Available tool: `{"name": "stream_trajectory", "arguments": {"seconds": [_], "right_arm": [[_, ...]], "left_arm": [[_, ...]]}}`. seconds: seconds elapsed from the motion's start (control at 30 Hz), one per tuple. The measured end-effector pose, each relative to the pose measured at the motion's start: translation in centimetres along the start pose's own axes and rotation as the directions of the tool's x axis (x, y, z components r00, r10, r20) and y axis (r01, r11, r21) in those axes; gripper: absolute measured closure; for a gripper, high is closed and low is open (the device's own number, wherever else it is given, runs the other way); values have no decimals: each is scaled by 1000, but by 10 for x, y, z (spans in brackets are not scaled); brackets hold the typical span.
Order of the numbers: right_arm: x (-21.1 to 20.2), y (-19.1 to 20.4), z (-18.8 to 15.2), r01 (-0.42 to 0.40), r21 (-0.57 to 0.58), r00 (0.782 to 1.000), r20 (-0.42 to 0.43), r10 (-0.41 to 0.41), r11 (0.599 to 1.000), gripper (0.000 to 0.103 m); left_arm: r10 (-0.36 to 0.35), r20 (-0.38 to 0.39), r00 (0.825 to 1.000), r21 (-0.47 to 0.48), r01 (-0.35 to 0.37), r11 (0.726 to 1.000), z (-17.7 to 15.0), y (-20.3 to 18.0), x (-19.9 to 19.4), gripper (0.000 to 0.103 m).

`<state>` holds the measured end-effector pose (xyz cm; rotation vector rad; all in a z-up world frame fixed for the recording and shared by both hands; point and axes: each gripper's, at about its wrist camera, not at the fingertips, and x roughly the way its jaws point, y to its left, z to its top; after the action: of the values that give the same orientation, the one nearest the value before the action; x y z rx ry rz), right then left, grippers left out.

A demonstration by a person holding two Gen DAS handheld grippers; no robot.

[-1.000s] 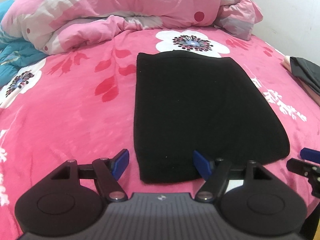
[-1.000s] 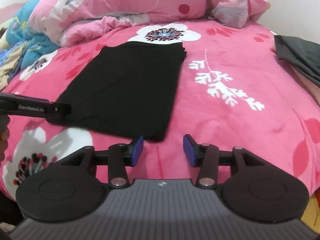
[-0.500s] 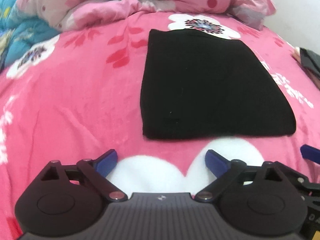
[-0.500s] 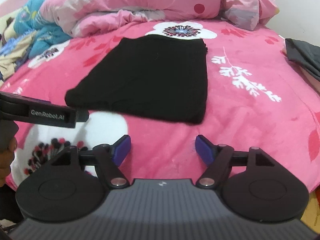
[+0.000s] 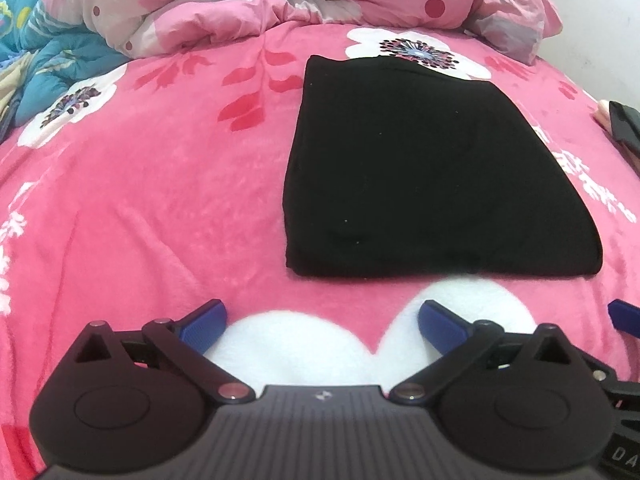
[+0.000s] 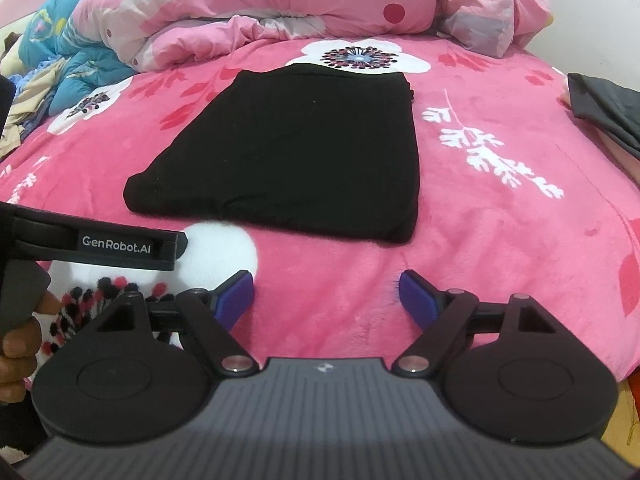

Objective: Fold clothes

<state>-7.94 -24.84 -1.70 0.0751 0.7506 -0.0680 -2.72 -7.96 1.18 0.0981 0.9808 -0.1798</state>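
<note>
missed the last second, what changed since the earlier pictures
Both tools backed off the black garment: the left tool and right tool let go of its near edge, and their jaws are opening with nothing between them. The garment stayed folded flat on the pink blanket.

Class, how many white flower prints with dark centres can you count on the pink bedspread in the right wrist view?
3: one white flower print behind the folded black garment, one at left, one near, partly hidden.

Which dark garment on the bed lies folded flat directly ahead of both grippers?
The black folded garment in the middle of the pink blanket; the other dark garment lies at the bed's right edge.
</note>
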Motion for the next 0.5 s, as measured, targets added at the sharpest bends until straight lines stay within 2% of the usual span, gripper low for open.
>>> {"name": "stream_trajectory", "arguments": {"seconds": [0.23,0.5], "right_arm": [[0,1,-2,0,2,1000,0,0,1000,22],[1,1,-3,3,9,1000,-1,-2,1000,21]], "left_arm": [[7,-26,1000,-3,-7,1000,4,-2,3,0],[22,23,999,-16,-21,1000,-3,-4,4,0]]}}
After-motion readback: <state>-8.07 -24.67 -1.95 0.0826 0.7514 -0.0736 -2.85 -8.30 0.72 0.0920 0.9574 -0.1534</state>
